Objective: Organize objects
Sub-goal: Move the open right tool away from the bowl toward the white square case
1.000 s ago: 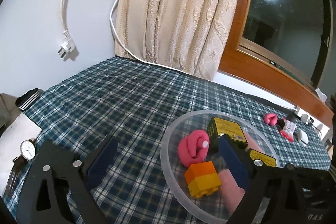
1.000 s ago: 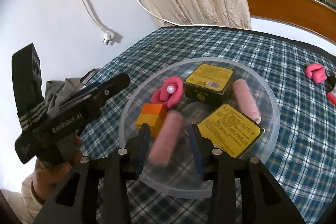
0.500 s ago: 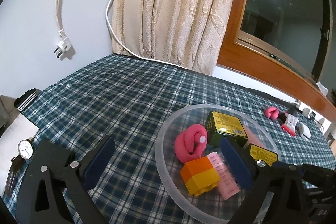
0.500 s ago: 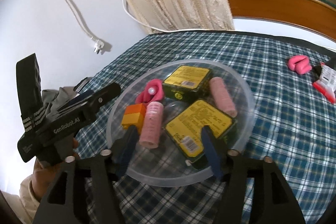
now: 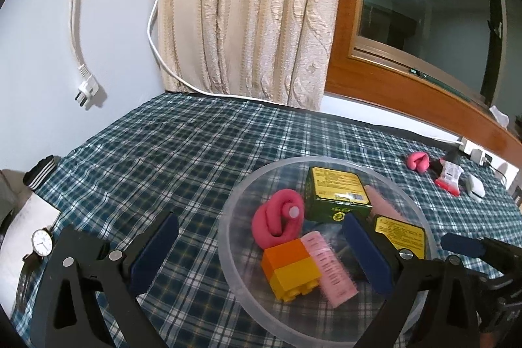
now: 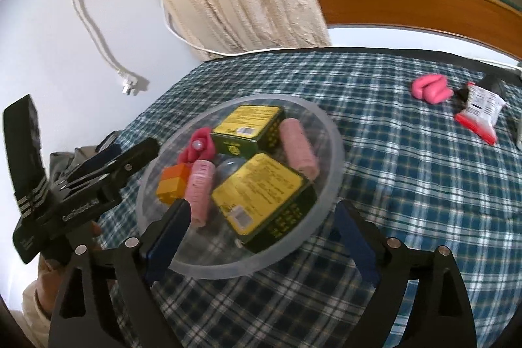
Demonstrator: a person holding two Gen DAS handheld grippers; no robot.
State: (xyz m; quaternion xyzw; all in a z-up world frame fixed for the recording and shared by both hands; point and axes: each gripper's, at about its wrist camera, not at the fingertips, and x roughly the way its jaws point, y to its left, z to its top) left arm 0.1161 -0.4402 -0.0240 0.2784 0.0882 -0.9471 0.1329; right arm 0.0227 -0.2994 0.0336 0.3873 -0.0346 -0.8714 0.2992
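Currently we read "GenRobot.AI" on the left gripper (image 6: 130,152), both it and the right gripper (image 6: 261,217) spread wide and empty, the clear bowl (image 6: 329,132) of sorted items just ahead.

A tabletop (image 5: 182,152) covered in a blue, green and white plaid cloth fills the lower half of both views. In the left wrist view, a clear round plastic bowl (image 5: 228,217) sits on the cloth at about 5 o'clock. Well apart from it, toward 3 o'clock near the far edge, lie a pink squashy lump (image 5: 417,161), a red and white packet (image 5: 448,178) just beside it, and a small white object (image 5: 474,186) next to the packet. A white cable (image 5: 208,93) runs along the far edge at 12 o'clock. At 8 o'clock, by the cloth's edge, lie a wristwatch (image 5: 41,243) and a black and white striped item (image 5: 40,175).
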